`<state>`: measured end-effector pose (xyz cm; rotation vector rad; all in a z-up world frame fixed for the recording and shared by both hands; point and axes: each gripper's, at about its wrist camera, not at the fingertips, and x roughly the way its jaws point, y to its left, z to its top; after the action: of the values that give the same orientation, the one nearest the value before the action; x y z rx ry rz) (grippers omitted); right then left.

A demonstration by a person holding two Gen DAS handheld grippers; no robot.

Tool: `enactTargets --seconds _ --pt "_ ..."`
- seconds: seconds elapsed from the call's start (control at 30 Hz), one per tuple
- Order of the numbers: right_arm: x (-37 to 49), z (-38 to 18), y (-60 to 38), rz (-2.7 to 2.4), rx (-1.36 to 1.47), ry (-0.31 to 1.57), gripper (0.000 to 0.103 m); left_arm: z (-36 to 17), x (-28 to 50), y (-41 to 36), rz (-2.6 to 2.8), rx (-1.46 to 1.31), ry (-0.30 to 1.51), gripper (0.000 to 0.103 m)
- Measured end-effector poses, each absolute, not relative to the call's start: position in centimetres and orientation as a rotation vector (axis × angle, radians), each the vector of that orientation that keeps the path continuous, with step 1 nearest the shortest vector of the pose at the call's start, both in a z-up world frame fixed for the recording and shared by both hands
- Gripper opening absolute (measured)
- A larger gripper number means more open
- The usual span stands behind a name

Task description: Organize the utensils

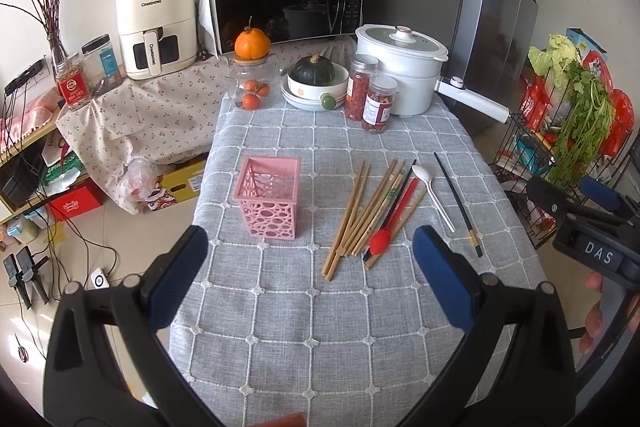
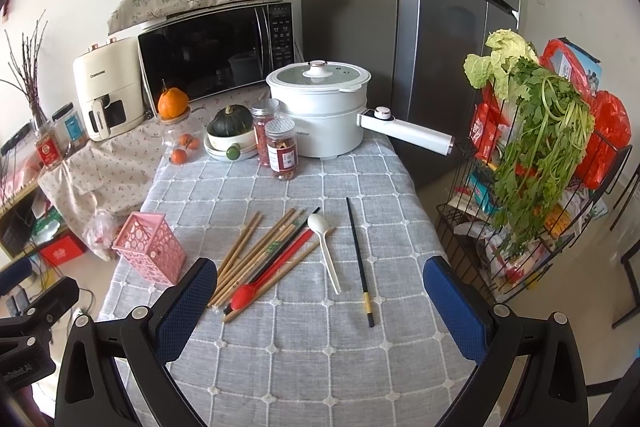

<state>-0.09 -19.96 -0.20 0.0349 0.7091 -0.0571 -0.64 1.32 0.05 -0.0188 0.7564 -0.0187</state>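
While jars [image 2: 274, 143] crowd the back, chopsticks [image 2: 256, 259] lie beside the pink holder [image 2: 150, 253].

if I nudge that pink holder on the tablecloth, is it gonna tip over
Probably fairly easily. The pink holder stands upright, taller than wide, and looks empty. Its walls are cut-out lattice, so it is likely light plastic. The soft tablecloth may catch its base, making it tip rather than slide.

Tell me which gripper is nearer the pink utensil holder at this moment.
Left. The left gripper hovers open just in front of the pink utensil holder. The right gripper is open farther right, in front of the chopsticks and spoons, with the holder off to its left.
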Motion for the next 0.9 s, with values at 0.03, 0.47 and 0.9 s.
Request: enactTargets --seconds 0.03,0.47,0.9 --pt "-0.09 -0.20 -19.97 -0.057 0.035 0.709 0.103 0.04 -0.64 1.32 -0.020 -0.019 0.756 0.102" --pt "-0.06 -0.44 -19.91 -0.056 0.034 0.710 0.103 -0.06 -0.66 1.13 -0.020 -0.012 0.761 0.102" --pt "0.08 -0.79 -20.16 -0.059 0.037 0.716 0.103 -0.16 -0.73 1.05 -0.020 -0.004 0.756 0.102"
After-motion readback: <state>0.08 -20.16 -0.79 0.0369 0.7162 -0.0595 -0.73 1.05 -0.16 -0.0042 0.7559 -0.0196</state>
